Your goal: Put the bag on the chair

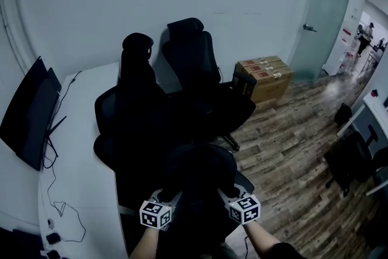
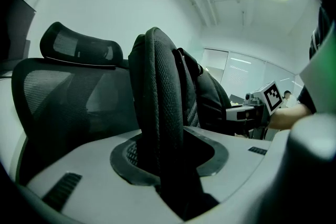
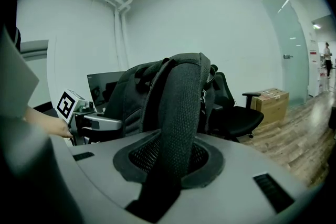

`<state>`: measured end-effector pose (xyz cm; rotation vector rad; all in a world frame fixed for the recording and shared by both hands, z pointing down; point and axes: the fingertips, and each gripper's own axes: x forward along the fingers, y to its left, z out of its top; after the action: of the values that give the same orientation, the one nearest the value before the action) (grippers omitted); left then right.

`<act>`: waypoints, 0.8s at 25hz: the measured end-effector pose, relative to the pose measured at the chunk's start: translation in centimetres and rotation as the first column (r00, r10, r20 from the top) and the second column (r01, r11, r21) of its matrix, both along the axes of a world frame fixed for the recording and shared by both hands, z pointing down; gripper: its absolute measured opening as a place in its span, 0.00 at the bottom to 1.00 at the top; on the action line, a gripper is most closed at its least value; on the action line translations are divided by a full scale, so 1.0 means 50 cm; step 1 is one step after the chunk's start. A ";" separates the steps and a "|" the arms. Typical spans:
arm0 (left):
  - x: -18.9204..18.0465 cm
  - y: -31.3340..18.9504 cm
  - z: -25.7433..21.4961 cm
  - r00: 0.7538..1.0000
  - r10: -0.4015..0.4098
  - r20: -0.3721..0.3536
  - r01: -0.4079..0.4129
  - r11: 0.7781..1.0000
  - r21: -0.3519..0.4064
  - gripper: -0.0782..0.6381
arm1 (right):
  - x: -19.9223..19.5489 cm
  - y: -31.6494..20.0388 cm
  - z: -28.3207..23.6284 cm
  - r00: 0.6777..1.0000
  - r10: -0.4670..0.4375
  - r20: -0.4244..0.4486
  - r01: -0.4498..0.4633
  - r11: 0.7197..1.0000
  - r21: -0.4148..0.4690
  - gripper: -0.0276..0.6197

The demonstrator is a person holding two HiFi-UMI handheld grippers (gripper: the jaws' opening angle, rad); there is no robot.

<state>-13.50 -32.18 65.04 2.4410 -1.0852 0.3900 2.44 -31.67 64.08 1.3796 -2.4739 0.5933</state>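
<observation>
Black chair [image 1: 136, 100] stands just ahead. The bag [image 1: 200, 170], a soft dark backpack, hangs before it, probably slack and weighty, though the view is murky. The left gripper [image 1: 165, 196] is clenched on one padded mesh strap [image 2: 157, 102], the right gripper [image 1: 230, 193] on the other strap [image 3: 181, 113]: grippy, sound holds.

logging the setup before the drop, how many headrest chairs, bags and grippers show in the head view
headrest chairs: 2
bag: 1
grippers: 2, left gripper and right gripper, each shut on a strap of the bag
total: 5
</observation>
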 end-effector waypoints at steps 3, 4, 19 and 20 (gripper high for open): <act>0.005 -0.019 0.027 1.000 -0.017 0.004 0.017 1.000 -0.014 0.33 | 0.006 -0.024 0.030 1.000 -0.016 0.000 0.016 1.000 -0.018 0.21; 0.007 -0.027 0.035 1.000 -0.021 0.006 0.021 1.000 -0.017 0.33 | 0.007 -0.033 0.039 1.000 -0.019 0.001 0.019 1.000 -0.023 0.21; 0.024 -0.126 0.163 0.998 -0.059 0.034 0.062 0.993 -0.097 0.34 | 0.025 -0.142 0.168 0.999 -0.049 0.002 0.049 0.994 -0.101 0.21; 0.025 -0.130 0.172 0.998 -0.059 0.036 0.063 0.993 -0.104 0.34 | 0.026 -0.147 0.177 0.999 -0.051 0.002 0.050 0.993 -0.107 0.21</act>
<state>-12.24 -38.68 73.63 2.3114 -1.1214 0.4570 3.76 -39.00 72.93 1.2732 -2.4299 0.7033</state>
